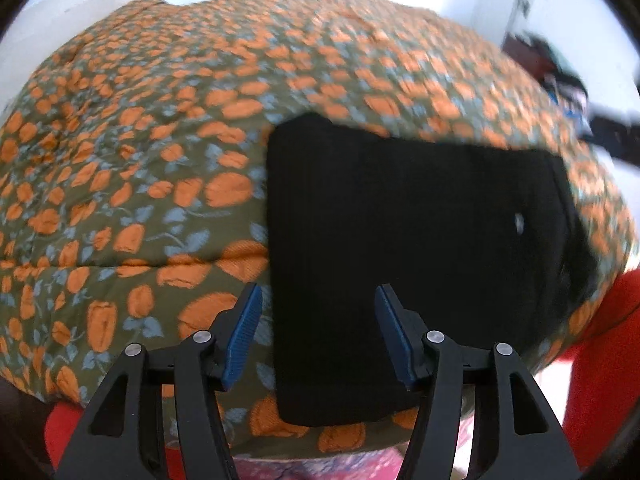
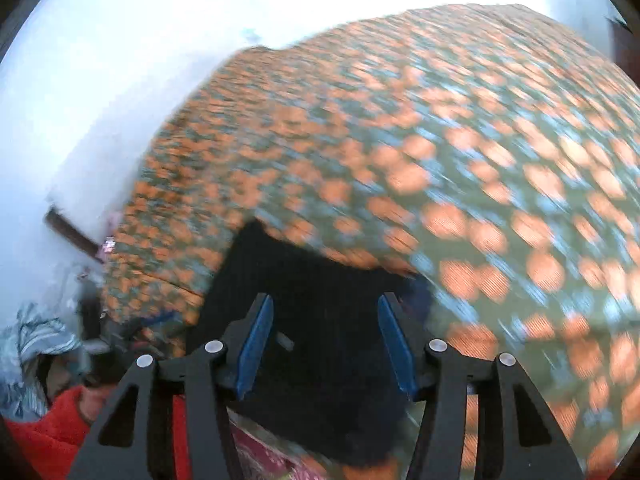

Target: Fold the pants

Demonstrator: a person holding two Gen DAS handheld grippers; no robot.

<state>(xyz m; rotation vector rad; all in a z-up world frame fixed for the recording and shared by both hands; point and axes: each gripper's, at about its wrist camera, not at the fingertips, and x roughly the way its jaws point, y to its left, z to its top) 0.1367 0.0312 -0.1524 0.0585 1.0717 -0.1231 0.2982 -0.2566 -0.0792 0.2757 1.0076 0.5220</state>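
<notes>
The black pants [image 1: 412,248] lie folded into a compact rectangle on a bed with an olive cover printed with orange flowers [image 1: 140,152]. My left gripper [image 1: 318,330] is open and empty, held above the near left edge of the pants. In the right wrist view the pants [image 2: 320,320] show as a dark blurred patch straight ahead. My right gripper [image 2: 326,342] is open and empty above them. The right wrist view is smeared by motion.
The flowered bed cover [image 2: 480,160] fills most of both views. A red sleeve [image 1: 600,340] shows at the right and red cloth [image 2: 44,432] at the lower left. Dark clutter [image 1: 560,76] sits past the bed's far right. White walls stand behind.
</notes>
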